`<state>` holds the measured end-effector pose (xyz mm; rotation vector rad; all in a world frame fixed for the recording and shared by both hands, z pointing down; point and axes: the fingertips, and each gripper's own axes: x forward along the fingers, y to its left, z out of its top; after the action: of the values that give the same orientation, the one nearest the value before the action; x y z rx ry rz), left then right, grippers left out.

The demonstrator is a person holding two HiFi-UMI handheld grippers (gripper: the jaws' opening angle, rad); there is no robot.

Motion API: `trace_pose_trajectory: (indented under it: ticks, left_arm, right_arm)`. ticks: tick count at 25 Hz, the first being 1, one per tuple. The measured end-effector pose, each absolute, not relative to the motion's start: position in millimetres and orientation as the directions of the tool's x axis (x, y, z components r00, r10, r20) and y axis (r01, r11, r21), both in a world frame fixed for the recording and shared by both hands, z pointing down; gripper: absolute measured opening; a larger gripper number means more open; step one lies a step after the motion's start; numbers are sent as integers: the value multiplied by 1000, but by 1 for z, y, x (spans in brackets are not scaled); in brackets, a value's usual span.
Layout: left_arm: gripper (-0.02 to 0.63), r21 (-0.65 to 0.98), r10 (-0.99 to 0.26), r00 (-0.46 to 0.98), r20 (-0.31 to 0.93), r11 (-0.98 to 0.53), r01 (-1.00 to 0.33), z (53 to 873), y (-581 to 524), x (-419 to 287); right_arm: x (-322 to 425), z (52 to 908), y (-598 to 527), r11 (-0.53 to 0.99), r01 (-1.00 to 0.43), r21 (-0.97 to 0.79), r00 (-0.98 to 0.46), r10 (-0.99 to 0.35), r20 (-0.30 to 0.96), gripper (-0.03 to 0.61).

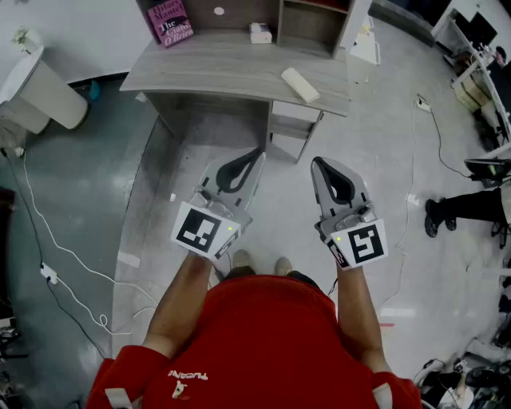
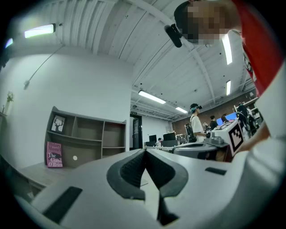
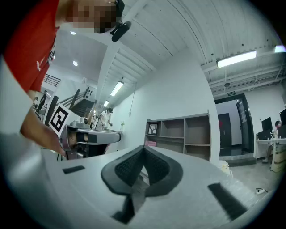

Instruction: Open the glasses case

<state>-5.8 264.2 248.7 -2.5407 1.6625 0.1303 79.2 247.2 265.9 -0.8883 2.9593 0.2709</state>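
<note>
The glasses case (image 1: 299, 84), a cream oblong, lies shut on the right part of the grey wooden desk (image 1: 215, 68) in the head view. Both grippers hang over the floor in front of the desk, well short of the case. My left gripper (image 1: 259, 152) (image 2: 144, 151) has its jaws together with nothing between them. My right gripper (image 1: 315, 162) (image 3: 144, 147) is shut and empty too. Each gripper view shows the other gripper off to the side, and the case is hidden in both.
A shelf unit (image 2: 85, 138) stands at the back of the desk, with a pink book (image 1: 169, 22) and a small white box (image 1: 260, 33). A white bin (image 1: 40, 88) and floor cables (image 1: 48, 272) lie at the left. Another person's legs (image 1: 471, 209) are at the right.
</note>
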Motion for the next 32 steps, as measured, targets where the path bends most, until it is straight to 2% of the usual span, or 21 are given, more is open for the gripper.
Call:
trace_pose_trajectory:
  ticks: [7,22,32]
  left_arm:
    - [9,-34,-906,403,-128,-402,-915,254,261,-29]
    - [9,-18,-894,435,-105,-436,-900,278,240,-109]
    - [9,-29,-891,448,-72,-447,-894,301,161,-118]
  right_arm:
    - [60,267,244,822,-554,128,-832,-544,-108,5]
    - [9,298,222,771,-621,139,-782,-622,-36,5]
    - [8,316,139,747,-650,137,-757,-653,-29,5]
